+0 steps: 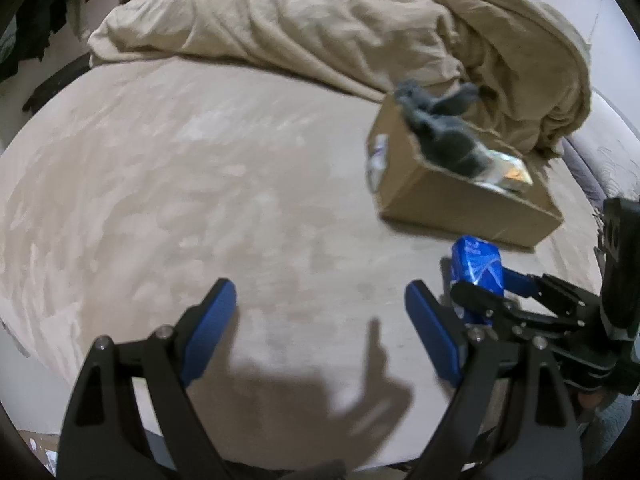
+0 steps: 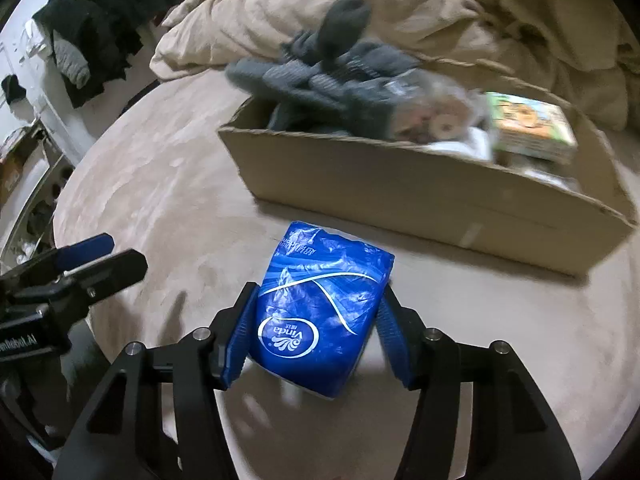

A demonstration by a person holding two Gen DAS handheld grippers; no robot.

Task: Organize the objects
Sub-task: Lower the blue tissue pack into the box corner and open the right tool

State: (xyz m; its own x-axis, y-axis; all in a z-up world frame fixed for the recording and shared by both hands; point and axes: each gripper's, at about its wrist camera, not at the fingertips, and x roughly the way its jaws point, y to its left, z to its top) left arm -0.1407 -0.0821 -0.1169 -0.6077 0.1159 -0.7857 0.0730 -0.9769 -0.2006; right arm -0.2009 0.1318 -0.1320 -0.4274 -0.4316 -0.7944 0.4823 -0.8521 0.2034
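The right gripper [image 2: 316, 332] is pinching the blue tissue pack [image 2: 320, 312] across its short sides, the pack's long axis running forward along the fingers. The cardboard box [image 2: 420, 196] is lying just ahead and slightly right of it, long side facing. The left gripper [image 1: 320, 320] is hanging spread and empty, farther from the box.

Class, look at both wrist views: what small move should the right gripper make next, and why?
Probably lift the blue tissue pack and carry it toward the cardboard box. The right gripper is shut on the pack, the box just beyond already holds other items, and the left gripper is open.
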